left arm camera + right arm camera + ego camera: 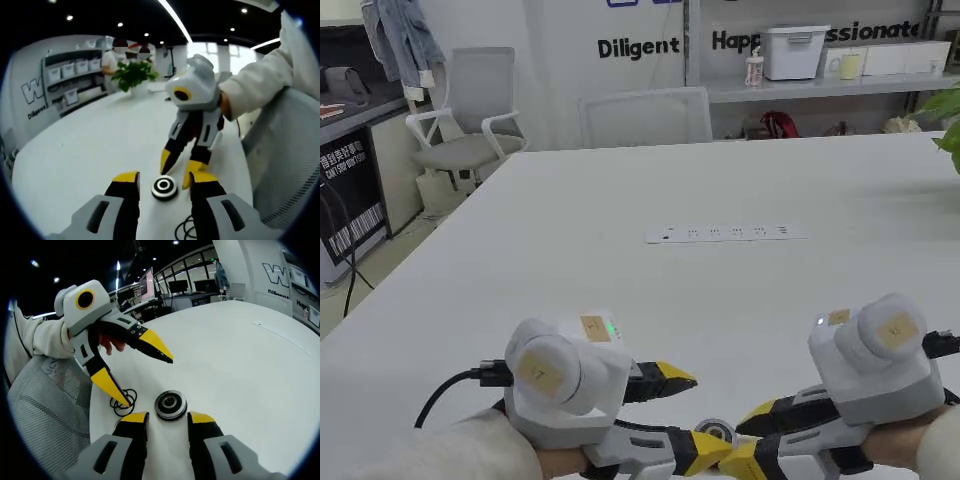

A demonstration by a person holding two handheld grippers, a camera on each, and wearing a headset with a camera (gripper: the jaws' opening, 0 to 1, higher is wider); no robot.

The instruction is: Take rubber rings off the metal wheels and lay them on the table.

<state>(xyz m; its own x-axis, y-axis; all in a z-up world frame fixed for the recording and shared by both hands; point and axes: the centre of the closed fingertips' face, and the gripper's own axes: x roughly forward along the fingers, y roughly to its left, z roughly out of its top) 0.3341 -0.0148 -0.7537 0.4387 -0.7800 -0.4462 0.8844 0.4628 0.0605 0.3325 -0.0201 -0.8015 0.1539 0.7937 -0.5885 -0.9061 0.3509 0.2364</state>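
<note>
A metal wheel point(170, 405) lies flat at the near edge of the tabletop point(620, 250), a dark rubber ring point(184, 407) around its rim. The left gripper point(705, 415) and right gripper point(738, 440) point at it from opposite sides, each with its jaws apart, the tips close beside the wheel and clamped on nothing. A looped black cable point(122, 402) lies just beside the wheel.
</note>
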